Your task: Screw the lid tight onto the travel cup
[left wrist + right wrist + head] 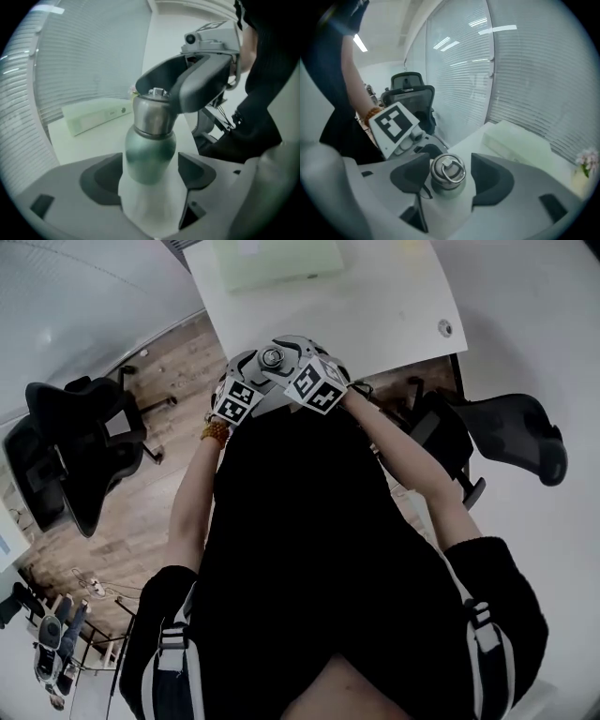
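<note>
The travel cup (150, 154) has a green body and a steel screw lid (447, 171) with a ring handle on top. My left gripper (149, 174) is shut on the green body and holds the cup upright above the white table (375, 306). My right gripper (450, 177) reaches over the top with its jaws on either side of the lid. A small gap shows at the right pad (490, 180), so it stands open. In the head view both grippers meet at the lid (273, 357), left gripper (251, 373) and right gripper (298, 362).
A pale green box (277, 261) lies at the far side of the table. Black office chairs (75, 446) (511, 432) stand to both sides on the wood floor. A glass wall with blinds (525, 70) runs beyond the table.
</note>
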